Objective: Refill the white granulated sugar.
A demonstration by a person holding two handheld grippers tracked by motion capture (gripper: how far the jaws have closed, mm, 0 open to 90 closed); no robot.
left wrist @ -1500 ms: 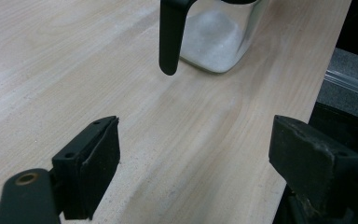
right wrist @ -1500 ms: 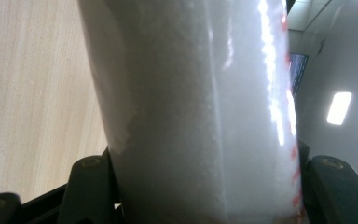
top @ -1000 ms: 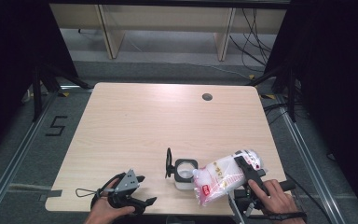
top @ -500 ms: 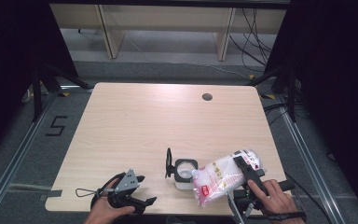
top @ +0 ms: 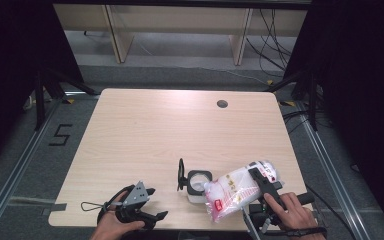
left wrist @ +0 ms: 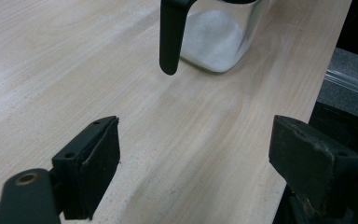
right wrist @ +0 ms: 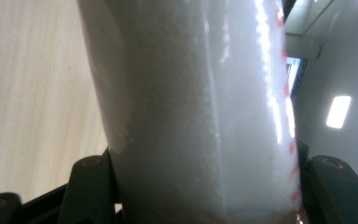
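Observation:
A clear bag of white granules (top: 232, 190) with red print is held tilted near the table's front right, and my right gripper (top: 261, 184) is shut on it. In the right gripper view the bag (right wrist: 200, 107) sits between both jaws. Its left end reaches the rim of a small square glass jar (top: 198, 184), which holds some white granules and has its black lid (top: 181, 175) swung open. My left gripper (top: 155, 204) rests at the front left, open. In the left gripper view its jaws (left wrist: 196, 163) stand wide apart over bare wood, pointing at the jar (left wrist: 216, 37).
The light wooden table (top: 180, 130) has a round cable hole (top: 222, 104) at the back right. Its front edge runs just under both hands. Dark floor, metal rails and a wooden shelf frame surround it.

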